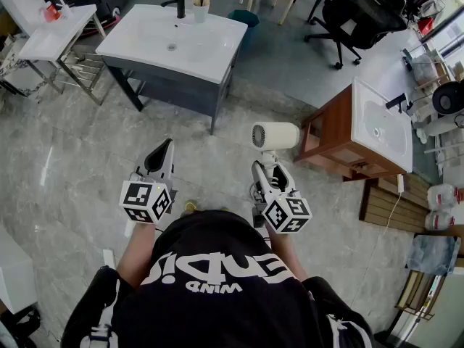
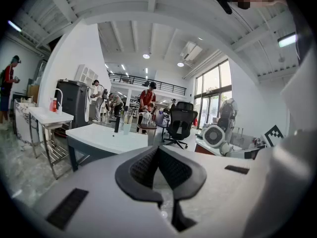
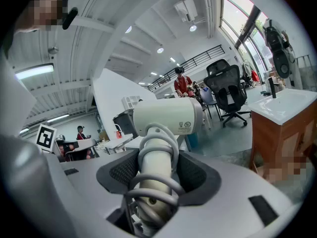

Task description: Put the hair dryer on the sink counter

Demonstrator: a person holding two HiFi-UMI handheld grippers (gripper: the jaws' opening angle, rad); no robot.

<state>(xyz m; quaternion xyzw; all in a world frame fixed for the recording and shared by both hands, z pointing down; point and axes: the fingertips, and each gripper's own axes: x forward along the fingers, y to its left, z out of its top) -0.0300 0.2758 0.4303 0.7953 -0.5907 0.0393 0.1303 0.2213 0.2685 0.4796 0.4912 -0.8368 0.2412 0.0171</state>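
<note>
Nearest the lens is the person's black shirt (image 1: 217, 288). Ahead of it, the right gripper (image 1: 266, 169) has its jaws clamped on the handle of the cream hair dryer (image 1: 275, 135). Its cord is wound round that handle and its barrel lies crosswise just beyond the jaw tips. The left gripper (image 1: 161, 154) has its jaws pressed together on nothing. The sink counter (image 1: 210, 56) stands well ahead of both.

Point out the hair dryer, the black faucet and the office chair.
hair dryer (image 1: 275, 135), head view, cream barrel.
black faucet (image 1: 178, 4), head view, upright body.
office chair (image 1: 368, 7), head view, black backrest.
</note>
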